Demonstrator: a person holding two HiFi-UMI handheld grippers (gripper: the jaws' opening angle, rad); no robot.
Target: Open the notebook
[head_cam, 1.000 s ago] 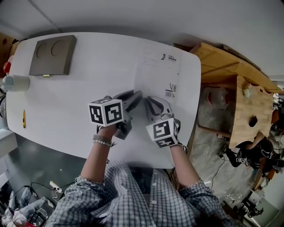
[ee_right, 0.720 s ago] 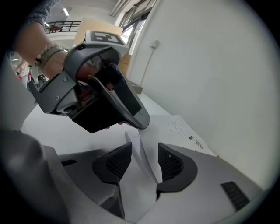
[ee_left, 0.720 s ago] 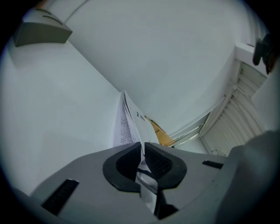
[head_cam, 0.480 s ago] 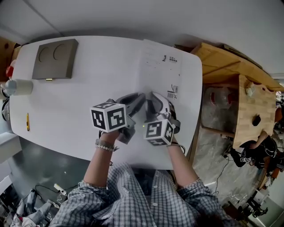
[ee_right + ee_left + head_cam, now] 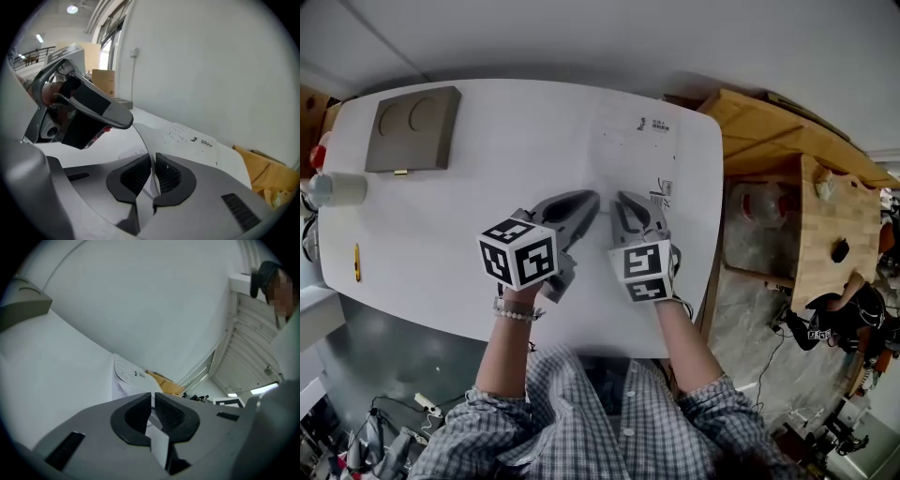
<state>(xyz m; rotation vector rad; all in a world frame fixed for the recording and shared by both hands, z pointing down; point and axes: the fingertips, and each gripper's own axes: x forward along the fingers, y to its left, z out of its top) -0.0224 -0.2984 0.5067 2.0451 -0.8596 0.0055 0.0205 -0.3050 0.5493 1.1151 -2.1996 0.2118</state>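
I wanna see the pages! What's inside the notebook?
Nothing shows. Jaws of the left gripper and right gripper just closed on the notebook's top sheet, bowing it up; it covers everything inside.

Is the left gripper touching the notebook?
Touching. The left gripper view shows the left gripper, jaws just closed, pinching a white sheet of the notebook.

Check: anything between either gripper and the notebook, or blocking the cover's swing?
Nothing visible. The left gripper and right gripper have just closed their jaws, each on a thin sheet of the white printed notebook. The grey-brown square tray lies far off to the left in the head view.
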